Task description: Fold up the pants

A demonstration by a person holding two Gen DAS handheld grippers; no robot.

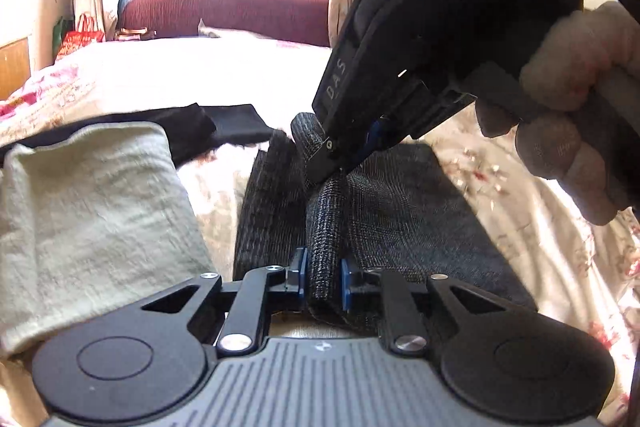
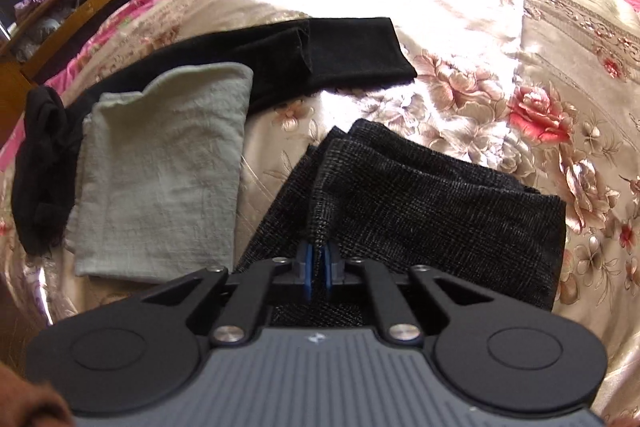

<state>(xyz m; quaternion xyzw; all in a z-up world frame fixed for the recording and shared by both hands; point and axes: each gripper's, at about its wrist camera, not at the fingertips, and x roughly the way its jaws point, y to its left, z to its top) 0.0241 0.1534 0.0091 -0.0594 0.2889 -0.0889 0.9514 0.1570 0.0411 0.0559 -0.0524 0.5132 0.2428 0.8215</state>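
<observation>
Pants in dark grey checked fabric lie partly folded on a bed covered with a shiny floral bedspread. Both tools pinch the same raised ridge of the cloth. The left tool grips the near end of this ridge between its blue pads, which stand a little apart with thick fabric filling the gap. The right tool, held by a hand in a pale glove, comes down from the upper right and clamps the far end of the ridge. In the right wrist view its pads are nearly together with a thin fold of the pants between them. Just beside the pants, to the left, lies a folded pale green cloth, resting on a black garment that stretches behind it.
</observation>
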